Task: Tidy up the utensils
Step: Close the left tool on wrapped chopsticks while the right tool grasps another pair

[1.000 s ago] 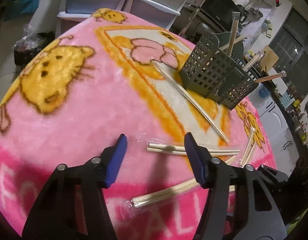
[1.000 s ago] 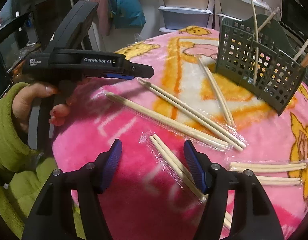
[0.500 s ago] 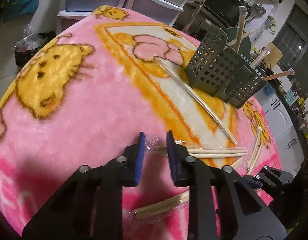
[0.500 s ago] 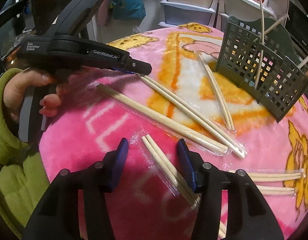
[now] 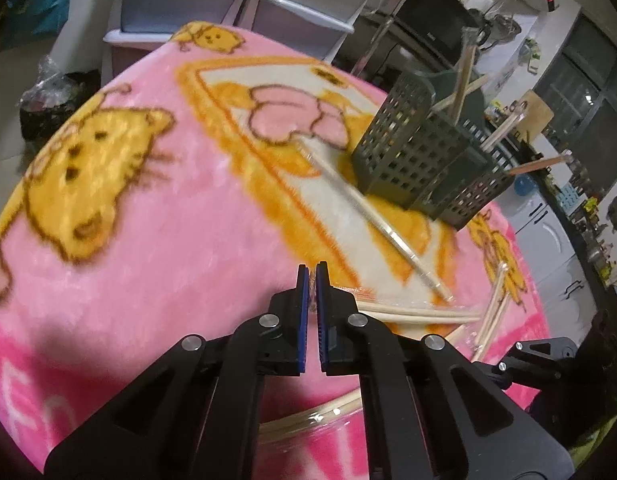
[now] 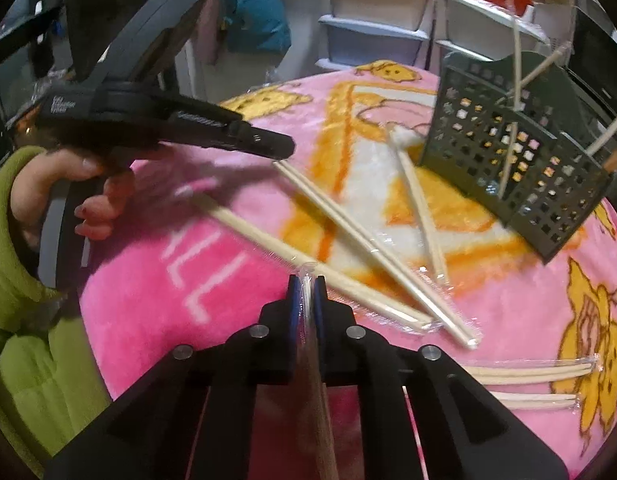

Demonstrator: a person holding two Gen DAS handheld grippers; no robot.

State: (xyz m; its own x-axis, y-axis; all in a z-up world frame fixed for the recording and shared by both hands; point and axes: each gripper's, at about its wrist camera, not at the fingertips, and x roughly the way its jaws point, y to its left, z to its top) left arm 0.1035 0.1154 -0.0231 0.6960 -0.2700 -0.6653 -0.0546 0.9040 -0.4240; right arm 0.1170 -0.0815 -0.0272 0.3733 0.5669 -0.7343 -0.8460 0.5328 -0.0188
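Pinching a wrapped chopstick pair, right gripper fingers just closed, left gripper fingers shut, empty, grid caddy beyond, loose chopstick packs between.

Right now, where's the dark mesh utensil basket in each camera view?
Left wrist: utensil basket right of centre, upper half, beyond the shut left gripper.
Right wrist: basket upper right.
Shared landmark: the wrapped chopsticks lying beside it.
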